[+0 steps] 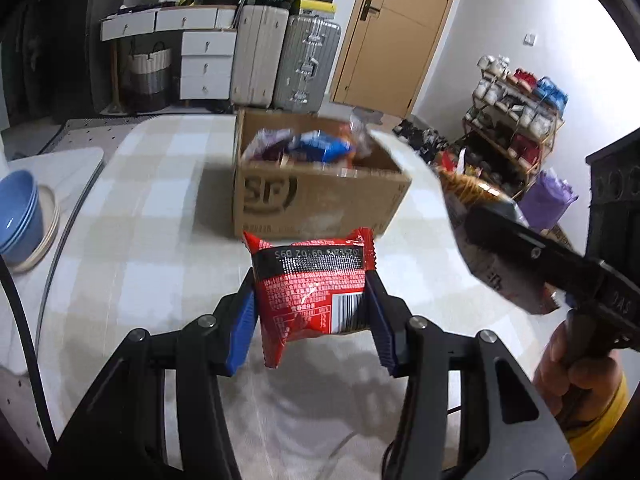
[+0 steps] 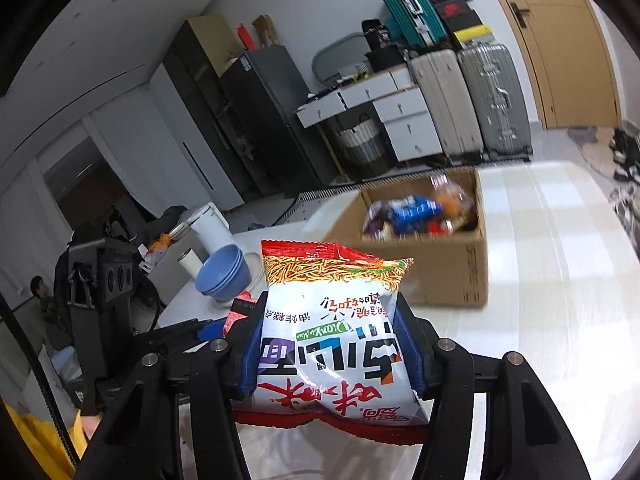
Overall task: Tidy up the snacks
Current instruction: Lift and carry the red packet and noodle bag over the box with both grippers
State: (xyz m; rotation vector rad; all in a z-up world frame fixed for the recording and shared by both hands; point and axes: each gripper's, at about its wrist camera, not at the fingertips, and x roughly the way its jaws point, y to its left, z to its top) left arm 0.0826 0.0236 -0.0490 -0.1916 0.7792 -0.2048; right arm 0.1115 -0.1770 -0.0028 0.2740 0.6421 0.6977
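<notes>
1. Left wrist view: the left gripper (image 1: 311, 304) has its jaws clamped on the flanks of a red snack packet (image 1: 310, 286), held up off the table (image 1: 160, 200) with its back and barcode facing the camera. The packet looks light, puffy and crinkly — a pillow of foil that I judge would dent or slip under a hard squeeze, so the hold across the middle of its body, clear of the crimped end seams, seems the sound one.

2. Same view, surroundings: the cardboard box (image 1: 320, 200) sits just ahead on the table, open-topped and already holding several wrappers. The right gripper (image 1: 480, 216) comes in from the right, carrying its own bag between the packet and the box's right corner; the two loads could brush if both go in together. Blue bowls (image 1: 20, 216) stand well apart at the left.

3. Right wrist view: the right gripper's jaws are closed on the sides of a white-and-red noodle snack bag (image 2: 332, 340), held in the air near the box. Its brittle contents would likely crush under pressure — a gentle mid-body pinch suits it.

4. Same view, surroundings: the box lies ahead with nothing between. The bowls, a white jug (image 2: 212, 224) and the left gripper sit to the left, off the path.
</notes>
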